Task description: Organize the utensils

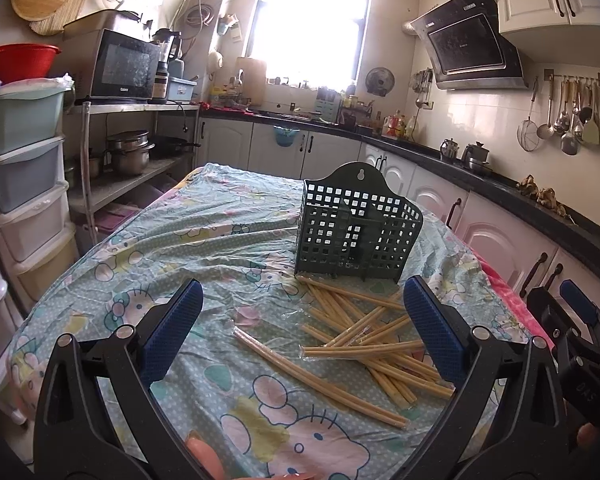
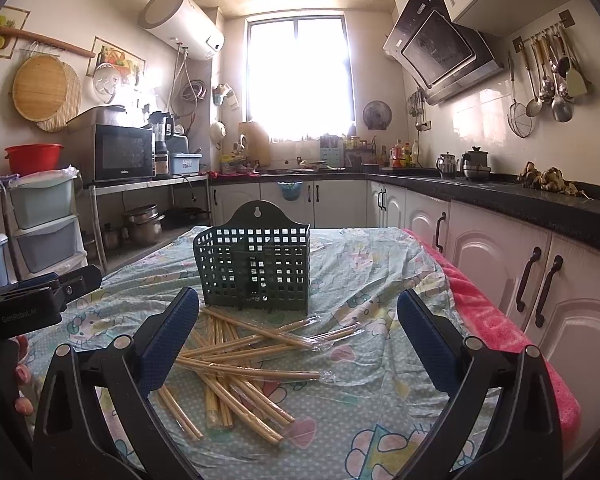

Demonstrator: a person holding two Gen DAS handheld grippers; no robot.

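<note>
Bamboo chopsticks (image 2: 236, 364), many in clear sleeves, lie crisscrossed on the table just near of the green slotted holder (image 2: 256, 266), which stands upright and looks empty. My right gripper (image 2: 298, 344) and left gripper (image 1: 304, 330) both hover wide, holding nothing. Risks: slick wrappers slipping from the pads, grabbing two crossed sticks at once, or nudging the light holder over. Wrinkled cartoon-print tablecloth (image 2: 364, 264); cluttered kitchen, bright window far.

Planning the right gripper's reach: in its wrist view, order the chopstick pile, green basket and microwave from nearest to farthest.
1. Chopstick pile, on the tablecloth just ahead, toward the left.
2. Green basket, upright behind the pile.
3. Microwave, on the far left shelf.
</note>
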